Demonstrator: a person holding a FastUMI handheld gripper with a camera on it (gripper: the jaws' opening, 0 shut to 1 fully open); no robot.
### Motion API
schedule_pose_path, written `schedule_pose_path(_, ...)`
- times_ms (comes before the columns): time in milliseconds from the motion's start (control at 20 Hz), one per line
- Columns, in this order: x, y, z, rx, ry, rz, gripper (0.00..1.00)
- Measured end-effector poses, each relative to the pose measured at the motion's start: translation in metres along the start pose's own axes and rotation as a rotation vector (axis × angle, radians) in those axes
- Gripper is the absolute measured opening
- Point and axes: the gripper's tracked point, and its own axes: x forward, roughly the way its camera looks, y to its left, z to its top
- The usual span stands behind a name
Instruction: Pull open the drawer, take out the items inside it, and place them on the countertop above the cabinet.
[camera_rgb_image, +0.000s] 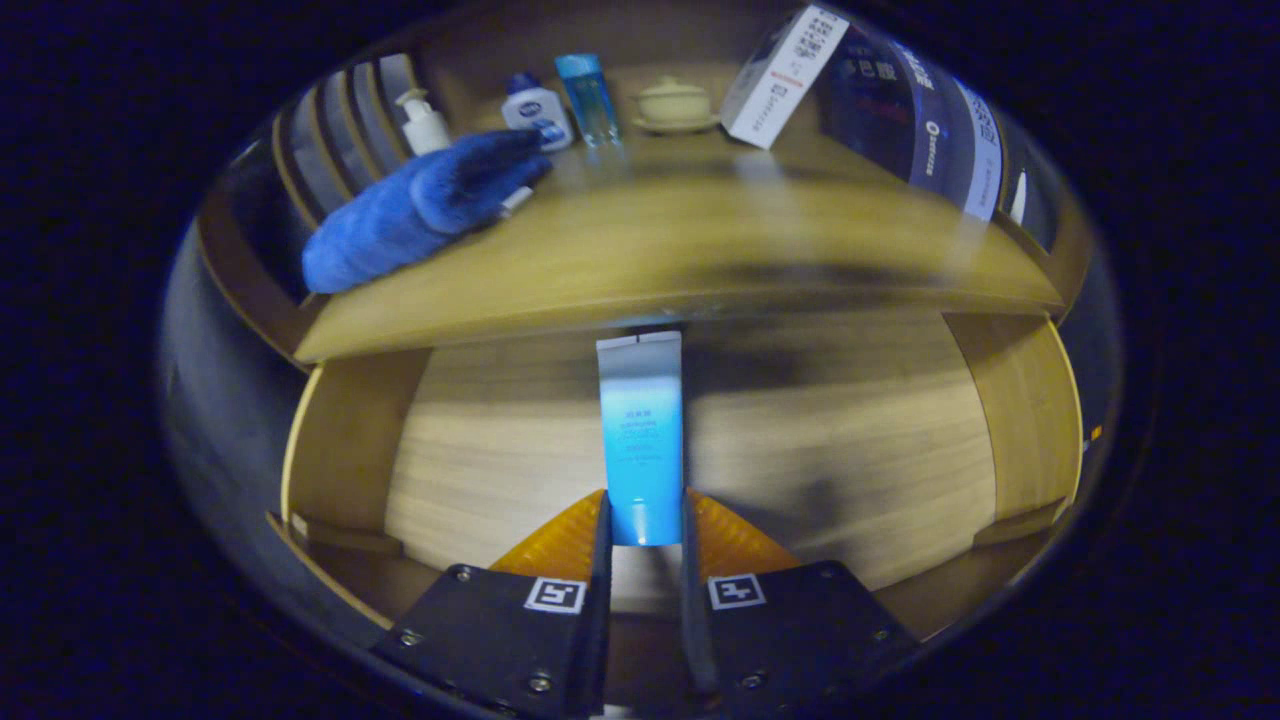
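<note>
Tool (645, 520) clamping tube (640, 430), over open drawer (500, 440)

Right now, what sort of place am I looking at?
Probably a mock bathroom cabinet: a wooden countertop with toiletry bottles above an open drawer. The hand-held gripper is shut on a blue tube.

Gripper (645, 520) fingers clamped on a blue tube (640, 440) above the open drawer (800, 440), countertop (680, 260) beyond holding a blue cloth (420, 205), bottles, boxes

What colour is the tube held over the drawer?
Light blue, fading to white, seen in the gripper view: tube.
</note>
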Motion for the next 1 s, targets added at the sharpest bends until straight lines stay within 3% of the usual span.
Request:
schedule_pose_path(650,-0.071,0.021,-0.003,-0.121,-0.257,0.060,0.30)
schedule_pose_path(1000,-0.084,0.025,-0.005,-0.041,-0.156,0.157,0.30)
